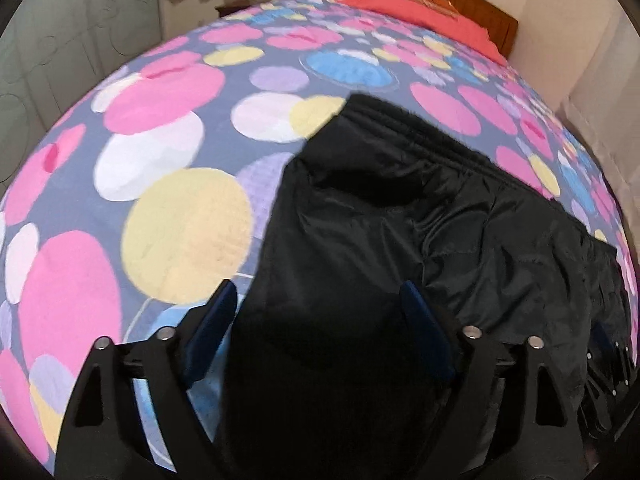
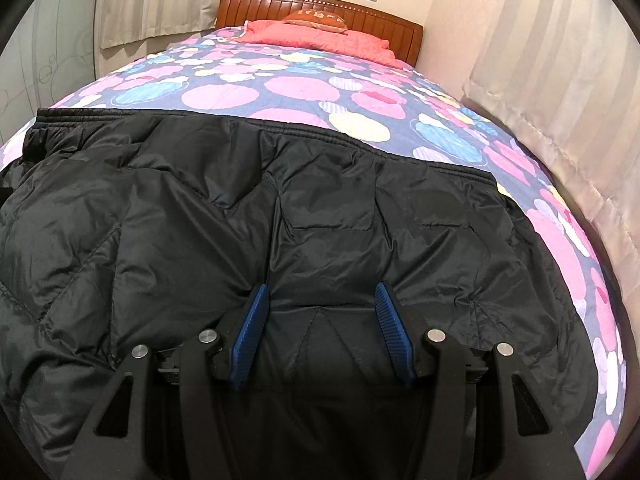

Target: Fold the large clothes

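A black padded jacket [image 1: 400, 220] lies spread across the near part of the bed, its ribbed hem toward the headboard. My left gripper [image 1: 316, 304] is open wide at the jacket's left edge. Its left finger hangs over the bedspread and its right finger over the black cloth, and neither pad presses on anything. In the right wrist view the jacket [image 2: 180, 220] fills the foreground. My right gripper [image 2: 322, 304] stands half closed on a thick puffed fold of it, with creases gathering at both blue pads.
The bedspread [image 1: 180, 220] is patterned with pink, yellow and blue circles. A red pillow [image 2: 320, 38] lies against the wooden headboard [image 2: 320, 6]. Pale curtains [image 2: 560, 100] hang close along the bed's right side, and a wall runs along the left.
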`<state>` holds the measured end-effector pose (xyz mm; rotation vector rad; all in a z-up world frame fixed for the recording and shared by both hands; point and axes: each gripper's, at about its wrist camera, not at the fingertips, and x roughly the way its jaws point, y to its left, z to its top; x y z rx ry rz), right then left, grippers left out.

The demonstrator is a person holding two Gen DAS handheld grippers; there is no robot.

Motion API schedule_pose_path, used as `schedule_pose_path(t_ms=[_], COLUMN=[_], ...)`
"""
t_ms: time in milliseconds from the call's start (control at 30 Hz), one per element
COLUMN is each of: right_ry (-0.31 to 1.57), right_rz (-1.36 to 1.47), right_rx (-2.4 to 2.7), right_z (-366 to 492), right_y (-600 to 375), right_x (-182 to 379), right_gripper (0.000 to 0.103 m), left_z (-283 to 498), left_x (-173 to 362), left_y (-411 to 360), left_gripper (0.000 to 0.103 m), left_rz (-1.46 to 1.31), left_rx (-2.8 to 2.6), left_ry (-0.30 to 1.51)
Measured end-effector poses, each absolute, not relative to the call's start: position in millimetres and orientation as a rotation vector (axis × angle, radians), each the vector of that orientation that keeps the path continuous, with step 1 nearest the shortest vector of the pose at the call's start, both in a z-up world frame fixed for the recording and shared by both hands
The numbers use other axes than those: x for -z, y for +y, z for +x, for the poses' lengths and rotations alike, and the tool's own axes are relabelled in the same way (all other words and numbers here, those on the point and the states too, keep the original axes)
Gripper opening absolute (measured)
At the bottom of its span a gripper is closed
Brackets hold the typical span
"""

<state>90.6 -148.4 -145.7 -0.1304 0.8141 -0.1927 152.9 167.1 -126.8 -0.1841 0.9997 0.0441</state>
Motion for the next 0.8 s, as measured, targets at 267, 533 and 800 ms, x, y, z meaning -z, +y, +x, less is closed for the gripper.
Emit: schedule_pose_path(t_ms=[267, 533, 800], right_ry=[0.806, 0.801, 0.799], right_rz=[-0.123, -0.121, -0.126], right_rx=[0.184, 0.181, 0.183], right_z=[90.2, 90.2, 90.4], right_y=[-152.7, -154.1, -154.3], right_x=[146.5, 146.8, 147.3], right_gripper=[0.055, 0.055, 0.055], left_z=[161.9, 146.8, 138.1], left_x=[157.9, 158.3, 151.3], left_y=[185.6, 180.2, 180.9], left_gripper=[0.093, 0.056, 0.024], left_rz=[-0.383, -0.506, -0.638], left_rx=[0.010, 0.027, 0.041], left_ry=[1.081, 1.022, 0.984])
